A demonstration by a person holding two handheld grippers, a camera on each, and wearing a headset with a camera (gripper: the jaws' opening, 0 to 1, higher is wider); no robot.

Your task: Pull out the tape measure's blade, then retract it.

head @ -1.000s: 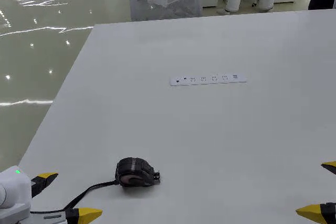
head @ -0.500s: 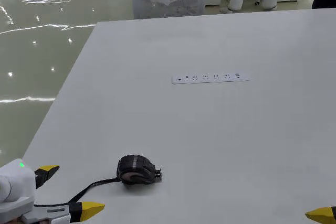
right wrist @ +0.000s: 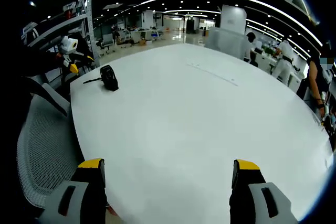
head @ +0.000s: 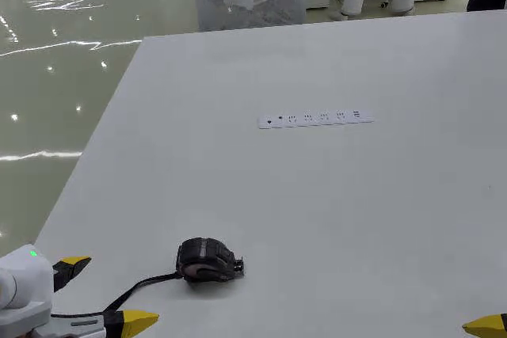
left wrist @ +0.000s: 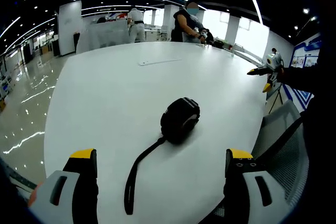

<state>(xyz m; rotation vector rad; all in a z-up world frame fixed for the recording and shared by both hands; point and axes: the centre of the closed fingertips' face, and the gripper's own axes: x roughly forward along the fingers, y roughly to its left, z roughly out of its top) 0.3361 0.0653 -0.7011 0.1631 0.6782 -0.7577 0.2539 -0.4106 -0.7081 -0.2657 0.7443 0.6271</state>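
Your left gripper [left wrist: 160, 156] is gaping wide, the tape measure [left wrist: 180, 119] lying at its 12 o'clock. Your right gripper [right wrist: 166, 163] is gaping wide too.

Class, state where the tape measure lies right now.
In the head view the tape measure lies on the white table near its front-left edge, just ahead of the open left claw.

The tape measure [head: 206, 260] is a rounded black case with a thin black wrist strap [head: 146, 281]. It rests on the white table [head: 317, 195] near the edge, at 7 o'clock in the head view. The blade is wound in, with its tip at the case's 3 o'clock. The strap trails toward 8 o'clock.
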